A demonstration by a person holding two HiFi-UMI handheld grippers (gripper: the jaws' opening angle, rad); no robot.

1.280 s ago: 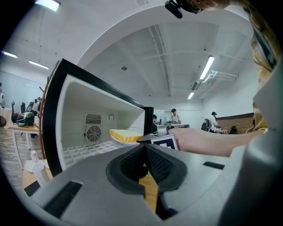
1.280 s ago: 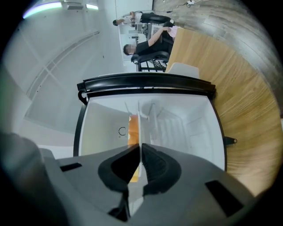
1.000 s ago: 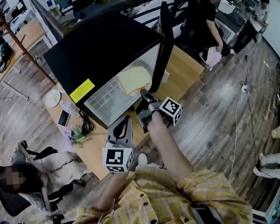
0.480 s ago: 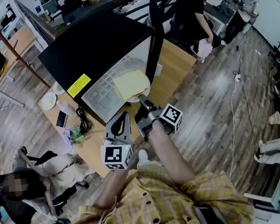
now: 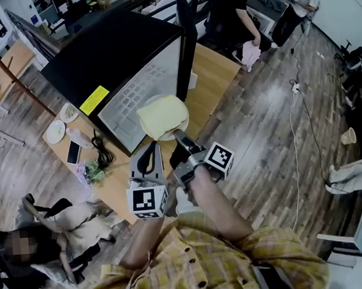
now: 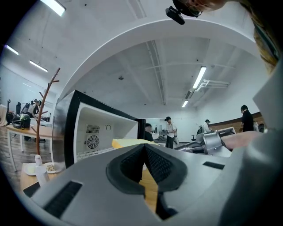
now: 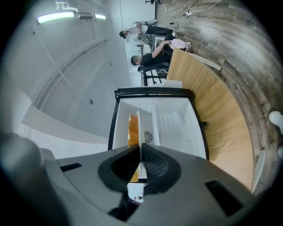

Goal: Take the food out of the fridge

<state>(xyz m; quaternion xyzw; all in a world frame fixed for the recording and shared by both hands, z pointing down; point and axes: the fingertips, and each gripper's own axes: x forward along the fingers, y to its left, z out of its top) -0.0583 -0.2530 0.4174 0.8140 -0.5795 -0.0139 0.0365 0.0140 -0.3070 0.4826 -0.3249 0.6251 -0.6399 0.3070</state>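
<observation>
A small black fridge point(image 5: 112, 59) stands on a wooden table point(image 5: 216, 75), its door point(image 5: 184, 47) swung open and its white inside point(image 5: 136, 94) showing. My right gripper point(image 5: 177, 135) is shut on the rim of a white plate point(image 5: 168, 135) that carries a flat yellow piece of food point(image 5: 162, 114). The plate hangs just outside the fridge's opening. In the right gripper view the plate point(image 7: 138, 128) runs edge-on between the pads of that gripper point(image 7: 140, 152), with the food point(image 7: 133, 128) beside it. My left gripper point(image 5: 149, 148) is shut and empty, just left of the plate, and its own view shows the gripper point(image 6: 143, 148) below the food point(image 6: 128, 142).
On the table left of the fridge lie a small plate point(image 5: 56, 130), a phone point(image 5: 74, 153) and a black cable point(image 5: 101, 154). A person sits on a chair point(image 5: 27, 246) at lower left. Other people stand behind the table. A paper cup point(image 5: 349, 135) is on the floor.
The plate with the food has come out of the fridge toward me, held by the right gripper. The left gripper has drawn back a little alongside it.
</observation>
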